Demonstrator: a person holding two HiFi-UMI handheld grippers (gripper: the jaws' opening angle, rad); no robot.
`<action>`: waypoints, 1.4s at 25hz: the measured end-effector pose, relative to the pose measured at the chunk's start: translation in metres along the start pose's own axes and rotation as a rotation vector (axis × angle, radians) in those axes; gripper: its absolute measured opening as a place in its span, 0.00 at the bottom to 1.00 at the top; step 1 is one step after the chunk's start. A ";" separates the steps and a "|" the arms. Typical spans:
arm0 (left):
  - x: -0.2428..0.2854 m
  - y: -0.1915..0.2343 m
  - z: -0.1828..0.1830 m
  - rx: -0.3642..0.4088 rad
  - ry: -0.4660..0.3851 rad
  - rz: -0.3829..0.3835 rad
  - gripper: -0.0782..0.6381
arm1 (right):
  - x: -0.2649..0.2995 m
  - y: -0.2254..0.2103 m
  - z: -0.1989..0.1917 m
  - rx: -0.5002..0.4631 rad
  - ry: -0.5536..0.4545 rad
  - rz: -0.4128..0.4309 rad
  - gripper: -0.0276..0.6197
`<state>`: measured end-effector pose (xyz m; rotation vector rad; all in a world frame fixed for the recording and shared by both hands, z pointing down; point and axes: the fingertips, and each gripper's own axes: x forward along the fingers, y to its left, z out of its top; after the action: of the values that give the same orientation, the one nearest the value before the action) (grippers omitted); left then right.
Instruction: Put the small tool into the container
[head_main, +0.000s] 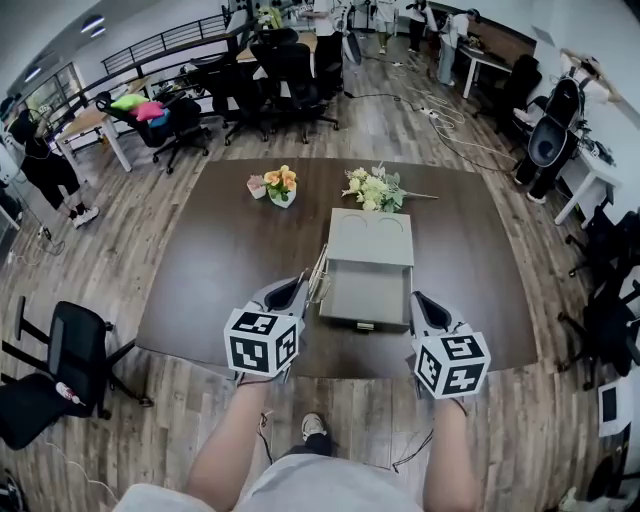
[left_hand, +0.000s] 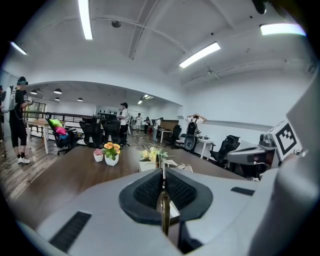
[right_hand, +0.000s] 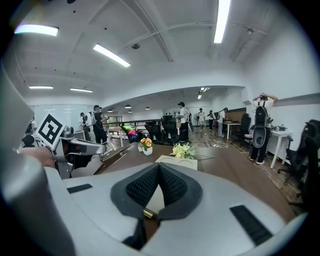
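Metal tool (left_hand: 164, 210) pinched in the left gripper's (head_main: 302, 283) jaws: bring it squarely over the container (head_main: 368, 290) before letting go; right gripper's (right_hand: 159, 167) jaws closed, empty.

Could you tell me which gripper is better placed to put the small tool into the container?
Left: the left gripper pinches the thin metal tool beside the grey container, while the right gripper is shut on nothing.

We can read no word, number or brand here. Only square black-and-white markers stand on the left cube (head_main: 262, 342), just behind the small tool (head_main: 318, 277), and on the right cube (head_main: 452, 365), further to its right.
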<state>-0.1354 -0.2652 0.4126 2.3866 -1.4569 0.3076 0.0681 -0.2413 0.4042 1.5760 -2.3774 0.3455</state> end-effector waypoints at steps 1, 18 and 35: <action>0.003 0.003 0.001 0.003 0.002 -0.007 0.13 | 0.003 0.000 0.001 0.003 0.001 -0.007 0.05; 0.024 0.037 0.009 0.016 0.024 -0.086 0.13 | 0.033 0.013 0.014 0.014 0.011 -0.079 0.05; 0.051 0.031 0.010 0.035 0.035 -0.098 0.13 | 0.042 -0.010 0.011 0.028 0.001 -0.093 0.05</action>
<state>-0.1397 -0.3241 0.4258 2.4582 -1.3243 0.3523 0.0606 -0.2846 0.4089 1.6915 -2.2992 0.3618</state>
